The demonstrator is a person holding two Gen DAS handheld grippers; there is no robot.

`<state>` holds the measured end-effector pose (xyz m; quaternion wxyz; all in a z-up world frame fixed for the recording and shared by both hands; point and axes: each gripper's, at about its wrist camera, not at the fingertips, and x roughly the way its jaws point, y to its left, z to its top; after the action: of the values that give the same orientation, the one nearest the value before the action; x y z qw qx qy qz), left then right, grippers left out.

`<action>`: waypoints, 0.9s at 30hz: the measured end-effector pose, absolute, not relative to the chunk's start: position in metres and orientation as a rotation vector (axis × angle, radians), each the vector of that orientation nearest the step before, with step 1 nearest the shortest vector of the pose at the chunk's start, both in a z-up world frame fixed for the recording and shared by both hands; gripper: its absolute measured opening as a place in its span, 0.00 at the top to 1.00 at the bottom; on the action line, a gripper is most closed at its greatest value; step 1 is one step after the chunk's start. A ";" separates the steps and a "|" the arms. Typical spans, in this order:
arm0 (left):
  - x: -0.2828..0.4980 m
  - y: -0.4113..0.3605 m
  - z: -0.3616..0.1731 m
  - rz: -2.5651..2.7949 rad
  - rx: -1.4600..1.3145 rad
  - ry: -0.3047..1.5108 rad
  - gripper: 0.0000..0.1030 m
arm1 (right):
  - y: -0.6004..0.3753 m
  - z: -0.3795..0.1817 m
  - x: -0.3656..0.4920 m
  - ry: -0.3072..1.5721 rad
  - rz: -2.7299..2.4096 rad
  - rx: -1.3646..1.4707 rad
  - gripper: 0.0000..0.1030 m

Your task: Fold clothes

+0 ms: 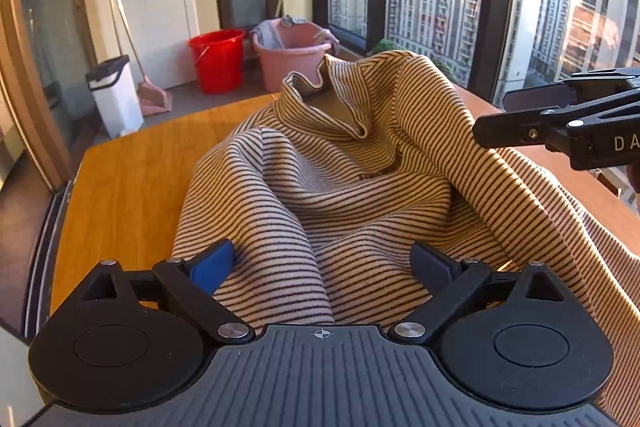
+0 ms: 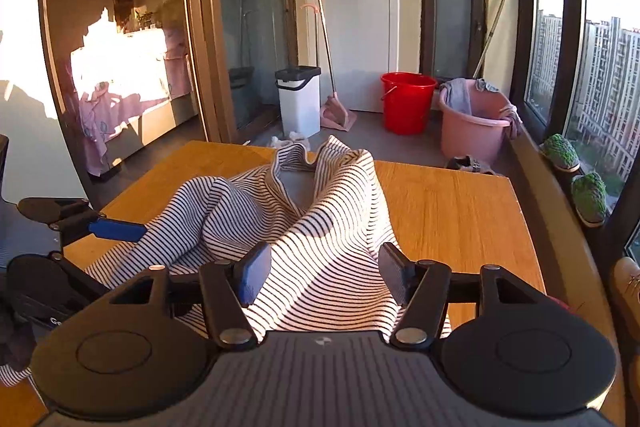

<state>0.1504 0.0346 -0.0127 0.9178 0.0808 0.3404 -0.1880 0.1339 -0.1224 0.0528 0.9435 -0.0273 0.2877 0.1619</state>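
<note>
Both grippers are over the cloth now, and I see their jaws standing apart. My left gripper has its blue pads spread wide, the striped shirt lying loose between them, nothing pinched. My right gripper is parted too, stripes running under the gap, pads not pressing. That shirt sits rumpled in a heap on the wooden table, collar bunched up at the far end. Beyond the table, a red bucket and a pink tub stand on the floor.
</note>
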 end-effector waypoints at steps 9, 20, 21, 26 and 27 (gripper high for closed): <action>0.144 0.040 -0.026 -0.431 0.122 0.744 0.03 | -0.114 0.007 0.134 0.723 0.399 -0.088 0.30; 0.079 0.056 -0.025 -0.537 0.138 0.807 0.02 | -0.125 0.008 0.068 0.738 0.619 -0.041 0.21; 0.069 0.055 -0.025 -0.548 0.155 0.813 0.01 | -0.125 0.008 0.059 0.738 0.627 -0.038 0.20; 0.045 0.051 -0.020 -0.570 0.222 0.822 0.00 | -0.134 0.022 0.037 0.723 0.589 -0.024 0.76; 0.047 0.050 -0.019 -0.564 0.216 0.821 0.00 | -0.138 0.027 0.038 0.720 0.581 -0.007 0.85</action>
<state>0.0471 0.0504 -0.0192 0.8729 0.1034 0.3930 -0.2701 0.0383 -0.1381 0.0271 0.8949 -0.0032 0.3471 0.2804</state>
